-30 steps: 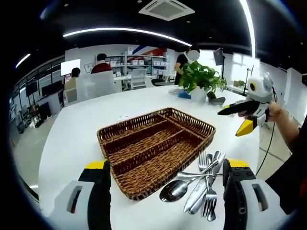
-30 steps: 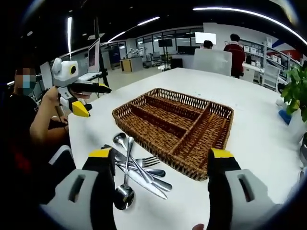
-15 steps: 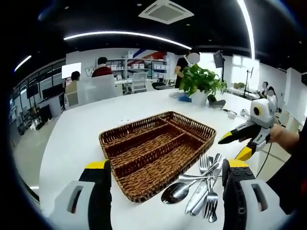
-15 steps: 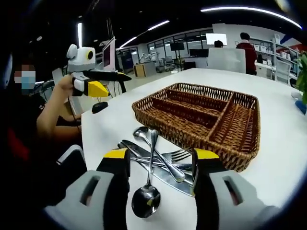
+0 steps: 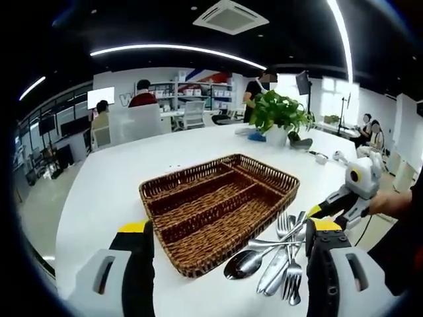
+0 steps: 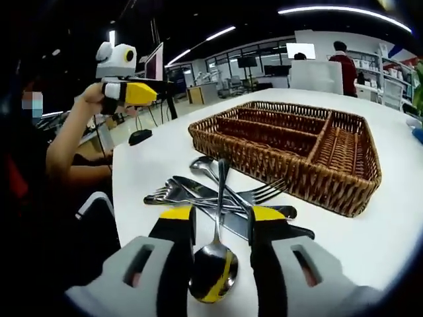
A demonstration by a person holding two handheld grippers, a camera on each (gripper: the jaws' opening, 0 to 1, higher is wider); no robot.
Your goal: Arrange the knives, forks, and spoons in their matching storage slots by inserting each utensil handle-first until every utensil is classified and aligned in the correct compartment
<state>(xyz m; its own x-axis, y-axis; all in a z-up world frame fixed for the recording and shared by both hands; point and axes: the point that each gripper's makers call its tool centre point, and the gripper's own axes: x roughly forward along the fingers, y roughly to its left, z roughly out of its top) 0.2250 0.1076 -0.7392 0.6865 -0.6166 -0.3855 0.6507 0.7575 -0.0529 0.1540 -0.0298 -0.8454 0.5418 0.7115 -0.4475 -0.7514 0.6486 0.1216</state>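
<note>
A white table (image 5: 99, 191) carries a brown wicker tray (image 5: 218, 208), seen in the left gripper view with three long compartments side by side and a shorter one set crosswise at its far end. Just beside the tray's near right corner a heap of cutlery (image 5: 274, 254) is piled: spoons, forks and knives lying crossed over one another on the table, not yet in any compartment.

The left gripper (image 5: 228, 234) is held above the table's near edge with its yellow-tipped jaws wide apart, nothing between them. The right gripper (image 5: 330, 208) is seen beyond the heap, held low near the table edge.

In the right gripper view the right gripper (image 6: 221, 214) is lowered over the heap, and its jaws are narrowed to a small gap on either side of a spoon (image 6: 215, 264) (the bowl lies nearest the camera, the handle points towards the tray). Whether the pads touch the spoon cannot be told. The other spoons, forks (image 6: 192, 195) and knives (image 6: 271, 221) lie crossed beneath and beyond it. The left gripper (image 6: 135, 92) is held up in a hand at the upper left, well apart from the tray (image 6: 291, 142).

A potted plant (image 5: 277, 115) stands at the table's far end.
</note>
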